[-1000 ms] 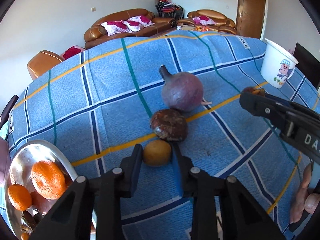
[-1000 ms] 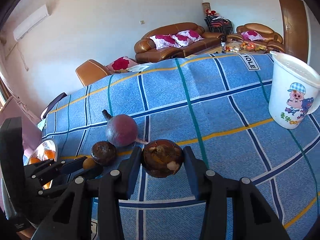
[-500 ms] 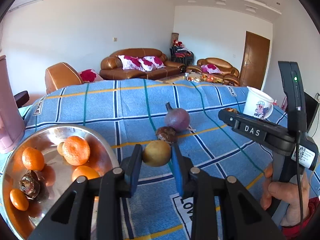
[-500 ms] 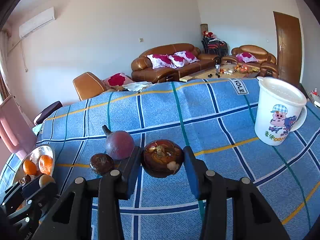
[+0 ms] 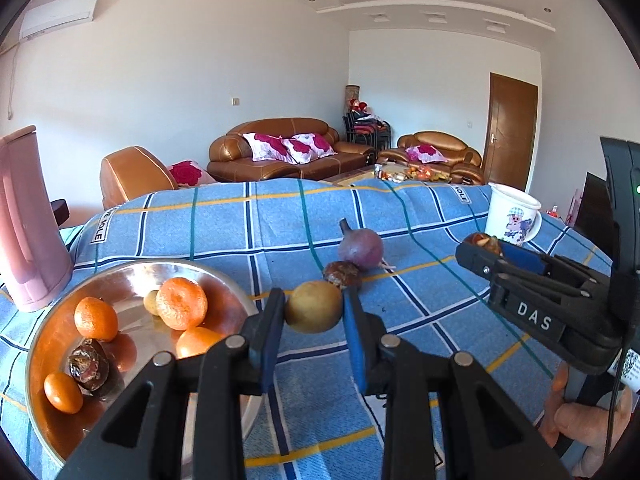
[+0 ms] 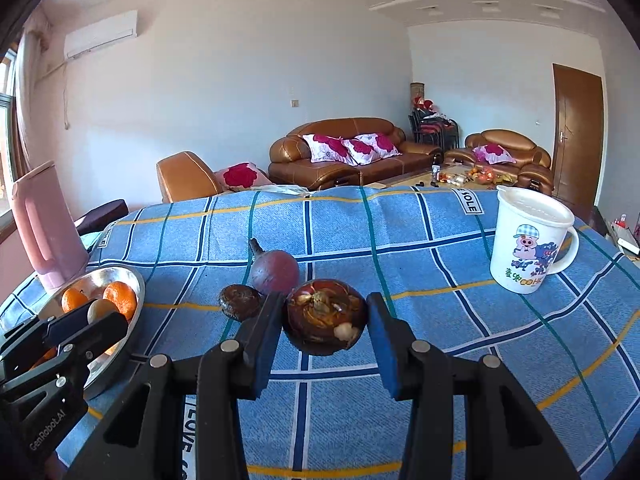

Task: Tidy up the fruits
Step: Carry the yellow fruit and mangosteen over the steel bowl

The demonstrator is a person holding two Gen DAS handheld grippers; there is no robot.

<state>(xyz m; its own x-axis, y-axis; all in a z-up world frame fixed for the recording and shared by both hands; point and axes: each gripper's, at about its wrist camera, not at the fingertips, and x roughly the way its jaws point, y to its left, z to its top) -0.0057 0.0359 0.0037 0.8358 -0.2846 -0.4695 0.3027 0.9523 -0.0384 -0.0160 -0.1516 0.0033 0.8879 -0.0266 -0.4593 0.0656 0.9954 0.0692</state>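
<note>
Blue plaid cloth (image 5: pixel 280 220) covers the counter under me. My left tongs (image 5: pixel 314 316) clamp a small round yellow-brown fruit (image 5: pixel 313 306), just right of the round metal bowl (image 5: pixel 52 412) of oranges. My right tongs (image 6: pixel 326 320) grip a dark brown round fruit (image 6: pixel 325 317) above the cloth.

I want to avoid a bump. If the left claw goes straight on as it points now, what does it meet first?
Probably the small brown fruit on the cloth, right behind the yellow fruit that the left claw holds; the purple bulb lies just beyond. Depth is unclear.
</note>
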